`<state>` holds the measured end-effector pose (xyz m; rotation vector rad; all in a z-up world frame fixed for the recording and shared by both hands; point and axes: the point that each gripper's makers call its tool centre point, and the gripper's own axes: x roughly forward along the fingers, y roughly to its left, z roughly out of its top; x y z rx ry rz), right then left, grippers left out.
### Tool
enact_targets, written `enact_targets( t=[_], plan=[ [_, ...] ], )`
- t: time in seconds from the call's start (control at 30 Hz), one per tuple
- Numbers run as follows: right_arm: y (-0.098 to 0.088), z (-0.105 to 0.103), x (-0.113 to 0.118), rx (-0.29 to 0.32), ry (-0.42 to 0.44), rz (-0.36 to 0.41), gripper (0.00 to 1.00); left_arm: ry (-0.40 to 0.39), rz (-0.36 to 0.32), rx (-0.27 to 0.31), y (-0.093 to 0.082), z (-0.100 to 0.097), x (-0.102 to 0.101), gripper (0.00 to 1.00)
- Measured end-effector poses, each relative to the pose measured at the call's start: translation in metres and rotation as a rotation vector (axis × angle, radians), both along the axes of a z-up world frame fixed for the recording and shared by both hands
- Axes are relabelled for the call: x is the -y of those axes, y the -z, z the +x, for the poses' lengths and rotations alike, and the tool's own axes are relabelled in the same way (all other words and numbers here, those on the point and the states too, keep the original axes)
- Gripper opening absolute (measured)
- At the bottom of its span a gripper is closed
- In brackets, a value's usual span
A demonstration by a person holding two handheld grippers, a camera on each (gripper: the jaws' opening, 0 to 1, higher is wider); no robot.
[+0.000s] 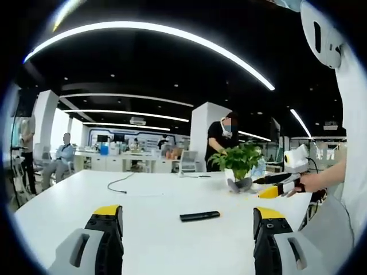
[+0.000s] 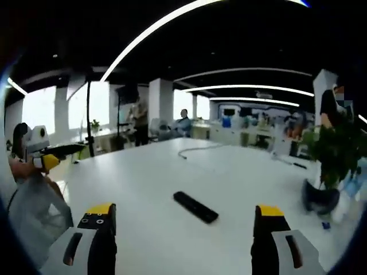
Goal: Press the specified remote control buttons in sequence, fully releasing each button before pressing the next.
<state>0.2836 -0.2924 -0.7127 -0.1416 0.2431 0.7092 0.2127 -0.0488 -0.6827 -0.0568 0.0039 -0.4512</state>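
Remote control, a slim black bar, lies flat on the white table, just below the middle of the left gripper view and between that view's two jaws but well ahead of them. In the right gripper view the remote control sits slightly below centre, angled from upper left to lower right. The left gripper rises from the bottom edge with its yellow-tipped jaws spread wide and holding nothing. The right gripper is likewise wide apart and empty; it also appears at the right edge of the left gripper view, held in a hand. A potted plant stands right of centre on the table, and a thin cable curls at left. Neither claw touches the remote, so the pressing sequence appears not yet begun. The next move likely calls for bringing one jaw tip down over the first named button; the buttons are too small to make out.
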Motion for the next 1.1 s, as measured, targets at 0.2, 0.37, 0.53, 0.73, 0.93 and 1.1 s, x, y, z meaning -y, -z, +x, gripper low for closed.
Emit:
enact_targets(
  t=[0.2, 0.37, 0.53, 0.73, 0.93, 1.1],
  plan=[
    [-0.012, -0.033, -0.001, 0.03, 0.022, 0.014, 0.99, -0.027, -0.022, 0.014, -0.005, 0.001, -0.005, 1.0],
    [-0.011, -0.05, -0.002, 0.051, 0.053, 0.028, 0.99, -0.021, 0.003, -0.013, 0.002, 0.003, -0.002, 1.0],
    [-0.013, -0.058, 0.001, 0.078, 0.113, 0.019, 0.99, -0.005, 0.005, -0.038, 0.008, 0.003, -0.001, 1.0],
    [-0.017, -0.053, 0.007, 0.123, 0.15, 0.015, 0.99, 0.006, -0.002, -0.055, 0.012, 0.003, 0.0, 1.0],
    [-0.017, -0.051, 0.015, 0.138, 0.195, -0.004, 0.99, 0.004, 0.003, -0.048, 0.012, 0.002, -0.001, 1.0],
    [-0.017, -0.048, 0.02, 0.158, 0.227, -0.035, 0.99, -0.009, -0.014, -0.06, 0.013, 0.003, -0.004, 0.99]
  ],
)
